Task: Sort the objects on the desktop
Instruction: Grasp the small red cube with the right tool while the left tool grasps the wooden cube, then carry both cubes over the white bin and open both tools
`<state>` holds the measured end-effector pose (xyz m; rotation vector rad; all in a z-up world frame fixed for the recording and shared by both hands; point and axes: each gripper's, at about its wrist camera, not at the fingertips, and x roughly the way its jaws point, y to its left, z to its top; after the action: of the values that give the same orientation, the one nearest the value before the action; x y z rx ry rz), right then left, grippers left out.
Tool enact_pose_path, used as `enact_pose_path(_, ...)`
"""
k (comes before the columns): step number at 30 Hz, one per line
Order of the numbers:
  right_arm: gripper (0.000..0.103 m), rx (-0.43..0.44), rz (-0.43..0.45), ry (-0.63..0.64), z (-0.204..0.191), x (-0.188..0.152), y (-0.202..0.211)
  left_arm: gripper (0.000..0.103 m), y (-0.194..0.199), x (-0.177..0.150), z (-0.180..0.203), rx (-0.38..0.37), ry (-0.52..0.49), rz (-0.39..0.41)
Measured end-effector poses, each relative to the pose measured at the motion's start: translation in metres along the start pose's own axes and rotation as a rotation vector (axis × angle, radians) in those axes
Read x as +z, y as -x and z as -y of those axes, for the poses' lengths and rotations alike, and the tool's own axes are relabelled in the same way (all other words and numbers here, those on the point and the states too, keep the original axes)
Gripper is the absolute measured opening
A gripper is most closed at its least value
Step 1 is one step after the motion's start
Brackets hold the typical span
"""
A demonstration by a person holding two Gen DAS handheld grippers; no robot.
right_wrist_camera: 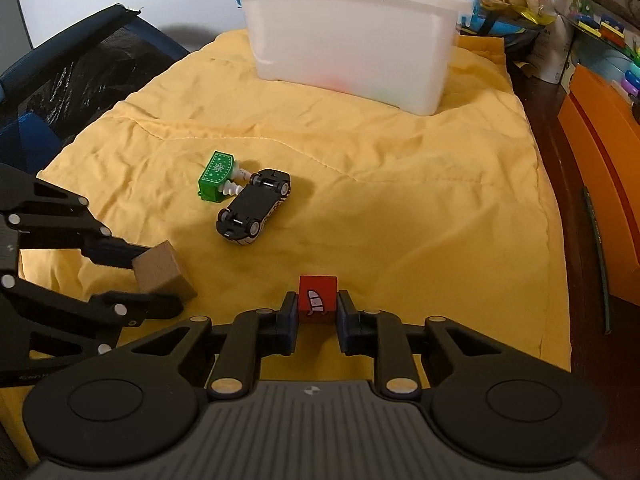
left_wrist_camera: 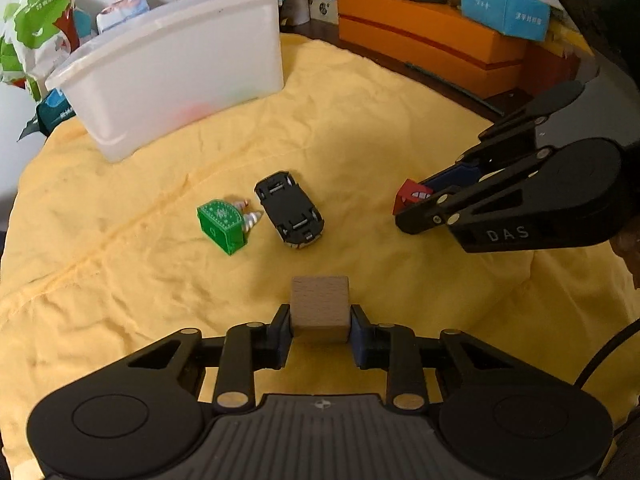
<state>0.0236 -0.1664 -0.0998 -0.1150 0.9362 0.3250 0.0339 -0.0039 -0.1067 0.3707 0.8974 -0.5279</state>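
wooden cube: sits on the yellow cloth, clamped between the pads of the left claw; in the right wrist view it shows tilted in that claw's tips.
left claw: closed on the wooden cube, pads pressed to its two sides.
red block: low on the cloth, white curved mark on its face, squeezed between the pads of the right claw.
right claw: closed on the red block.
toy car: upside down mid-cloth, black underside and wheels up.
green toy: just beside the car, white ridged parts at its end toward the car.
white bin: at the far end of the cloth, well apart from both claws.
orange box: beyond the cloth's edge on the counter.
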Motion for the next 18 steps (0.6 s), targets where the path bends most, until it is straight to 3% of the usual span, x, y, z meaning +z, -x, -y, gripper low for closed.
enact_pose_path(8,0.022,-0.013,0.069,0.058,-0.008,0.022,0.011,0.033,0.037,0.040,-0.036,0.032,0.007,0.122)
enact_pose_path(18,0.022,-0.084,0.337,0.114,0.004,0.116,0.050,0.033,0.078,0.140,-0.107,0.185,-0.009,0.344)
